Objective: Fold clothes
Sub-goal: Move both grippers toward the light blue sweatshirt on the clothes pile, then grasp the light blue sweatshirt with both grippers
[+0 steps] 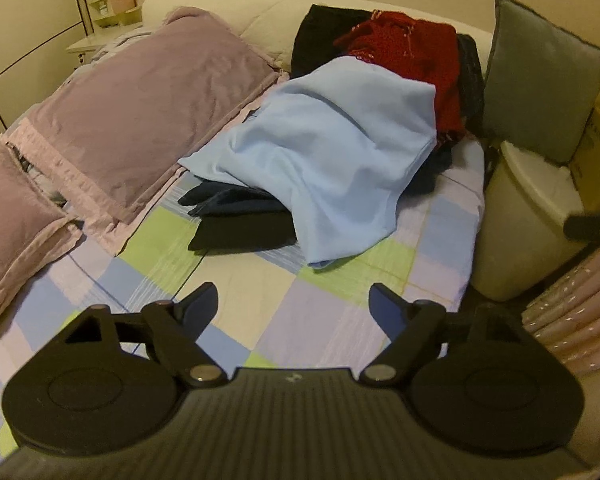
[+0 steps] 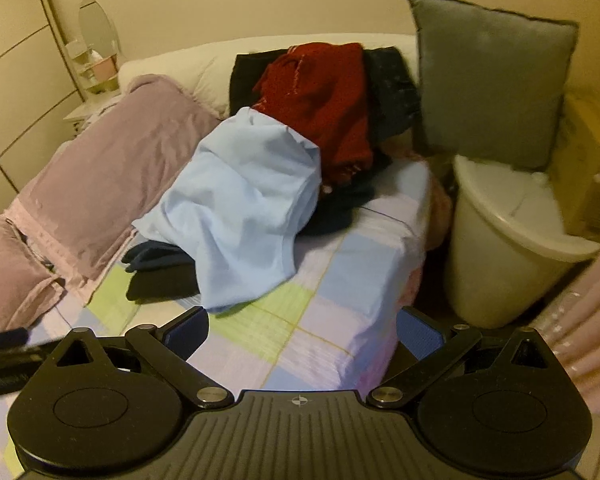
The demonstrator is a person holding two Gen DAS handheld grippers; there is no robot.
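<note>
I see a cream plastic bin (image 2: 496,248) standing on the floor just beside the bed's far corner; its lid is shut, so I cannot tell what it holds, and a grey square cushion (image 2: 492,80) leans above it. My landmark is the crumpled light-blue garment (image 1: 332,152), draped over the clothes pile on the pastel checked bedsheet (image 1: 260,304). Behind it lies a red knitted garment (image 1: 412,52); under its near-left edge, dark folded clothes (image 1: 240,220); left of it, mauve pillows (image 1: 148,104). My left gripper (image 1: 294,308) and right gripper (image 2: 302,330) hover released, jaws apart over bare sheet in front of it, gripping nothing
</note>
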